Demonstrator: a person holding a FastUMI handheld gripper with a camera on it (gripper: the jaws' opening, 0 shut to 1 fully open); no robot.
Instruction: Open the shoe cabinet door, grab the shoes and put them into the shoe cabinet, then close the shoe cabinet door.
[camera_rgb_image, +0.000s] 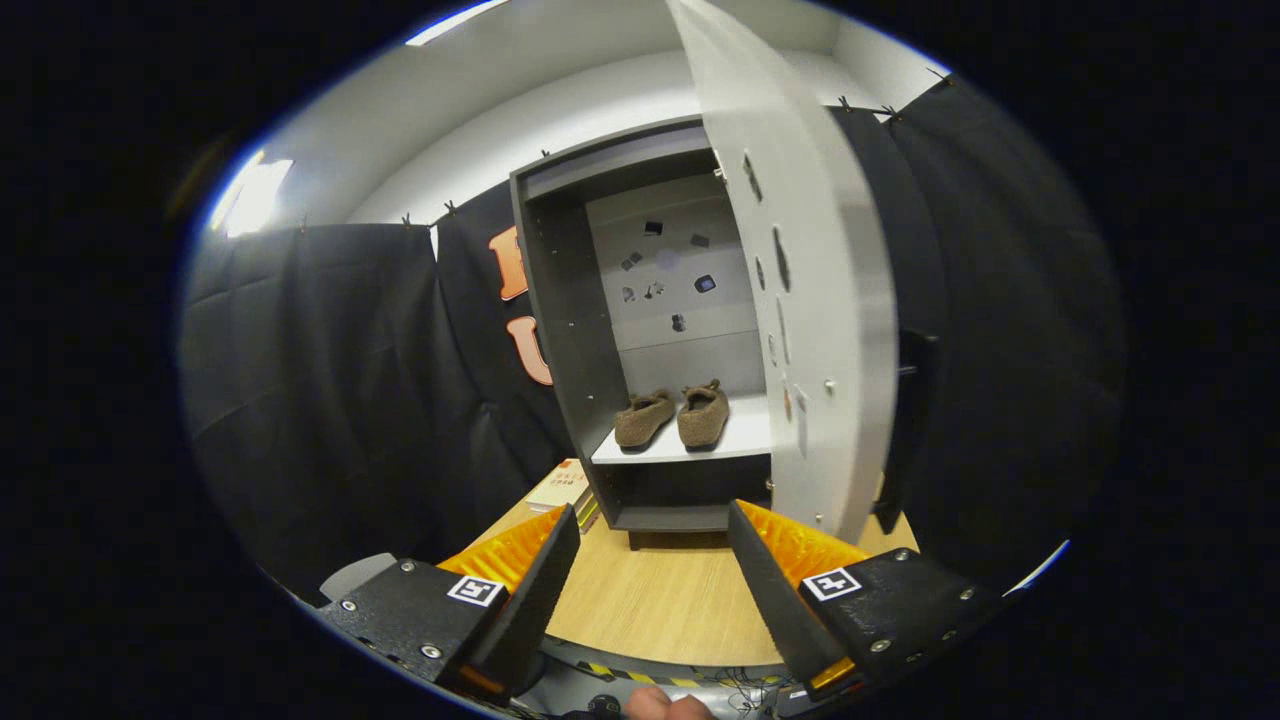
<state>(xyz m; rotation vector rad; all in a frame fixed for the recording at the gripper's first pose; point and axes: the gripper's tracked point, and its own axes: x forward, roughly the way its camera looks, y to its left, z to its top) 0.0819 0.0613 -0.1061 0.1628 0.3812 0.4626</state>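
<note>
gaping empty, the hand-held gripper fingers frame the shoes on the shelf beyond; door seemingly ajar ahead.

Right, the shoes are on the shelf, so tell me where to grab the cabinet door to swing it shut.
Take the door by its free vertical edge, the low stretch nearest the right finger, coming from the front with the fingers straddling its thickness. It stands wide open and edge-on, hinged at the cabinet, so that thin edge is likely the easiest hold. The gripper is open and empty. The shoes sit clear inside.
</note>
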